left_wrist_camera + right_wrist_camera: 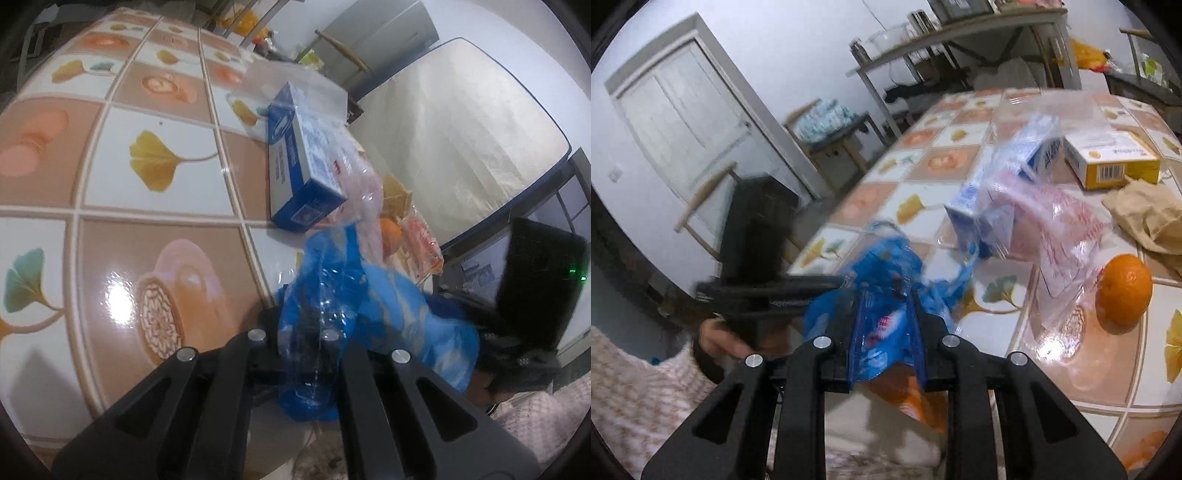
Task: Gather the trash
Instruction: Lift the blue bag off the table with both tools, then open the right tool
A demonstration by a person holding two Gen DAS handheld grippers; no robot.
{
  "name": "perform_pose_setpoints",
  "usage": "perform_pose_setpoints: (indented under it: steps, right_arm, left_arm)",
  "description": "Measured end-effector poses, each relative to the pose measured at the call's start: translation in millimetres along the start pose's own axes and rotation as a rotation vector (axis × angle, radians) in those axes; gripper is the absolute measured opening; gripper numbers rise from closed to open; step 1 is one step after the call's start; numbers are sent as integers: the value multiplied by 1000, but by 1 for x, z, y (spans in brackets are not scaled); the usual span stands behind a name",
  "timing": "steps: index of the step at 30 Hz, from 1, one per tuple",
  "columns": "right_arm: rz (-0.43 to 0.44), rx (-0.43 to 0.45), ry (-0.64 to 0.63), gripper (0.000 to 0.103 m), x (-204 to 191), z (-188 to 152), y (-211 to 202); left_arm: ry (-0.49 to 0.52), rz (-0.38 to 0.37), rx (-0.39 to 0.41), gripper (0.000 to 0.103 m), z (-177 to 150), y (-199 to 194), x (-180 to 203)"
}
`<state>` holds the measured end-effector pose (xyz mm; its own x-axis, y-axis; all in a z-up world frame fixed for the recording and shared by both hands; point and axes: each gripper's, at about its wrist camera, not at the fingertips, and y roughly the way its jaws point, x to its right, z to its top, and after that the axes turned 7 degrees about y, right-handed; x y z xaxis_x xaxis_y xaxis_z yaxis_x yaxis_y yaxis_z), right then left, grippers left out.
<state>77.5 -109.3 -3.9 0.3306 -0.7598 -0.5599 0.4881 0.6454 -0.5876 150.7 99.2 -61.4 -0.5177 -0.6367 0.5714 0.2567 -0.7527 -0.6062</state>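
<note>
A blue plastic bag (373,306) hangs at the near edge of the tiled table (155,206). My left gripper (303,332) is shut on one side of the bag. My right gripper (884,295) is shut on the other side of the blue bag (882,280), and appears in the left wrist view (532,295). A blue and white carton (299,158) lies on the table inside clear plastic wrap (354,192); it also shows in the right wrist view (1008,184). A crumpled brown paper (1148,214) lies at the right.
An orange (1123,291) sits near the table's front edge. A yellow and white box (1112,158) lies farther back. A mattress (454,122) leans beside the table. A door (683,110), shelves (945,40) and a stool (831,129) stand beyond.
</note>
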Motion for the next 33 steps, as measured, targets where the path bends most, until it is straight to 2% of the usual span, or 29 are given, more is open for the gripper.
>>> perform_pose_setpoints:
  steps: [2,4,13,15,17,18,19,20,22,26,33]
  right_arm:
    - [50,22,-14,23,-6,1,-5]
    - [63,19,-23,23,-10,2,-1]
    - [-7,-46,54,23,15,-2,29]
    - [-28,-57,65,22,19,-3,34]
    - [-46,-70,74,22,22,-3,37]
    - [-56,-77,80,22,24,-3,40]
    - [-60,-84,89,21,26,-3,42]
    - [-57,-91,101,21,28,-2,44]
    - [-44,-104,136,19,34,-1,46]
    - [3,-135,222,18,48,3,48]
    - [78,-205,365,16,68,11,58]
  left_arm:
    - [1,-1,0,0,0,1,1]
    - [3,-2,-1,0,1,2,2]
    - [-41,-34,14,4,1,-2,-7]
    - [-42,-29,23,10,2,-5,-7]
    - [-35,-31,62,30,4,-14,-5]
    - [-25,-38,86,36,4,-21,-3]
    - [-8,-52,106,47,4,-26,0]
    - [23,-72,118,54,3,-31,6]
    - [84,-87,106,58,0,-34,16]
    - [230,-17,11,60,-10,-18,39]
    - [507,111,-68,60,-25,5,75]
